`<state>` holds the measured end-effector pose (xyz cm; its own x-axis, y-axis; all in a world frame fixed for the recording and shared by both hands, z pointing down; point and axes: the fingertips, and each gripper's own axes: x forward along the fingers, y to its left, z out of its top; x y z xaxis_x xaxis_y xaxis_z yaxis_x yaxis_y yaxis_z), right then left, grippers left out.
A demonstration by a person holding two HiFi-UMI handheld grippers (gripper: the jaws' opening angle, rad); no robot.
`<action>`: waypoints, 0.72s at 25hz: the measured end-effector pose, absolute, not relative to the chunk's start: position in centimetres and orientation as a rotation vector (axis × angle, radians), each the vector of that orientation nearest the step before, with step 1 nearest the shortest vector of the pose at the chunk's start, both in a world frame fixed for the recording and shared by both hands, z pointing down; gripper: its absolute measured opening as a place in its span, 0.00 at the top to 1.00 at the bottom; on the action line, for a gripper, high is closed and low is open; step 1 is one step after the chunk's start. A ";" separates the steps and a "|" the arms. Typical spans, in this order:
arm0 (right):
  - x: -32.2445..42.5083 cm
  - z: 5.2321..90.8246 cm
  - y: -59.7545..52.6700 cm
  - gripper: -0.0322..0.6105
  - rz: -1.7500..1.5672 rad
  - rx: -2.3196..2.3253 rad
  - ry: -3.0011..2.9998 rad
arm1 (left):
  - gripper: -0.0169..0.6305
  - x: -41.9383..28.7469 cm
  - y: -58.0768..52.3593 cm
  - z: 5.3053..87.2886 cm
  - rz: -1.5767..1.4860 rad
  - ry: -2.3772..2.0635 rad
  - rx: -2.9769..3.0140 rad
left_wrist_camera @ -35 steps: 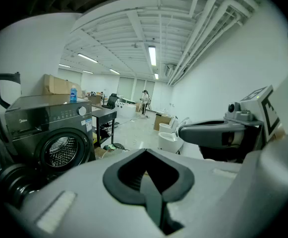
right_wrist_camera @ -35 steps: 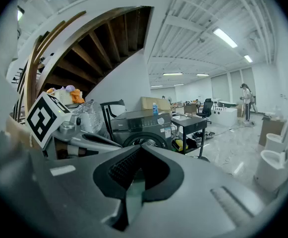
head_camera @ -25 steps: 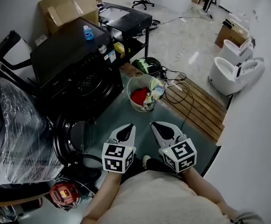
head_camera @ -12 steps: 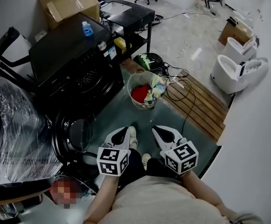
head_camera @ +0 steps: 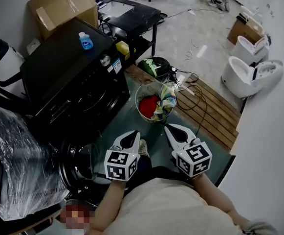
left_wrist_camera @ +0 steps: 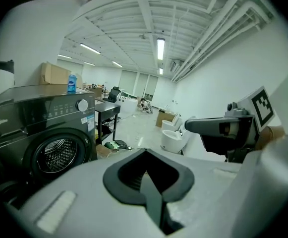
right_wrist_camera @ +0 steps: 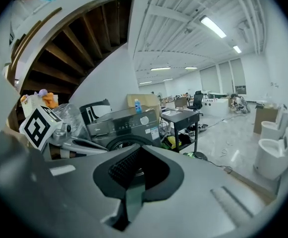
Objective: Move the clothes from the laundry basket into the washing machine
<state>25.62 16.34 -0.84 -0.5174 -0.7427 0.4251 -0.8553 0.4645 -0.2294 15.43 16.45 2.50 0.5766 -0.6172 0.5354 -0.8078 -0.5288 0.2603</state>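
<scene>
A white laundry basket (head_camera: 142,90) stands on the floor ahead of me, holding a red garment (head_camera: 148,105) and a multicoloured one (head_camera: 167,100). To its left is the black washing machine (head_camera: 68,65), its round door (head_camera: 79,161) swung open low at the left. My left gripper (head_camera: 130,140) and right gripper (head_camera: 177,132) hover side by side just short of the basket, both shut and empty. The left gripper view shows the machine's drum (left_wrist_camera: 54,155) and the right gripper (left_wrist_camera: 222,129). In the right gripper view the machine (right_wrist_camera: 126,123) lies beyond the jaws.
A blue bottle (head_camera: 86,41) stands on the washer. Behind it are a cardboard box (head_camera: 58,9) and a black rack (head_camera: 132,16). A wooden pallet (head_camera: 212,114) with cables lies right of the basket, white toilets (head_camera: 247,75) beyond. A plastic-wrapped bundle (head_camera: 19,160) sits at the left.
Both grippers have moved forward toward the basket, still shut. The basket and washer now sit closer and lower in the head view.
</scene>
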 end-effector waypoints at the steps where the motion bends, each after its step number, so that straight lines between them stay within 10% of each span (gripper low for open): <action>1: 25.7 -1.0 15.1 0.91 0.615 1.398 -2.443 | 0.81 15.3 15.2 2.4 0.530 -1.125 2.332; 18: 28.7 2.6 6.8 0.90 0.668 1.457 -2.242 | 0.81 16.2 5.5 5.7 0.599 -0.980 2.308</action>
<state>28.65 6.81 2.58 -0.3880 -0.7374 0.5528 -0.9198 0.3484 -0.1808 16.19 5.50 5.67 0.6339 -0.5042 0.5866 -0.7521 -0.5789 0.3152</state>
